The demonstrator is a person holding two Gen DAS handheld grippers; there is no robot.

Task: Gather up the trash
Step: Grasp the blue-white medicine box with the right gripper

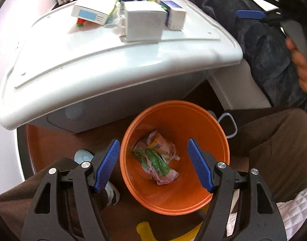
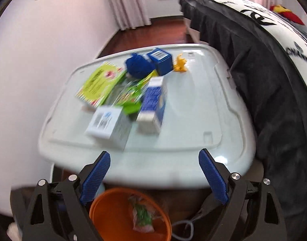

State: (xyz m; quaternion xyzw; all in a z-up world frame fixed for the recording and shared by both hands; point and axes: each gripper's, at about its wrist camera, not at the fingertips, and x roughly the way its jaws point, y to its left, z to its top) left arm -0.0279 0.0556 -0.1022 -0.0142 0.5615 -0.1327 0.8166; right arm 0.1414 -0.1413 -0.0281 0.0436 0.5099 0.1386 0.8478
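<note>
Collection is partly done, by my judgement. Crumpled wrappers (image 1: pixel 156 156) lie inside the orange bin (image 1: pixel 205 124). Boxes (image 2: pixel 111 123) and packets (image 2: pixel 99 83) remain piled on the white table (image 2: pixel 185 120). Left gripper (image 1: pixel 153 165) hangs spread and empty above the bin; right gripper (image 2: pixel 154 175) spread, empty, facing the table.

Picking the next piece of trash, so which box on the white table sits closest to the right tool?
The white box with the barcode; it sits at the pile's front edge, nearer the right tool than the blue-and-white carton.

Dark blanket (image 2: pixel 274 92), pale curtains (image 2: pixel 127 2)
</note>
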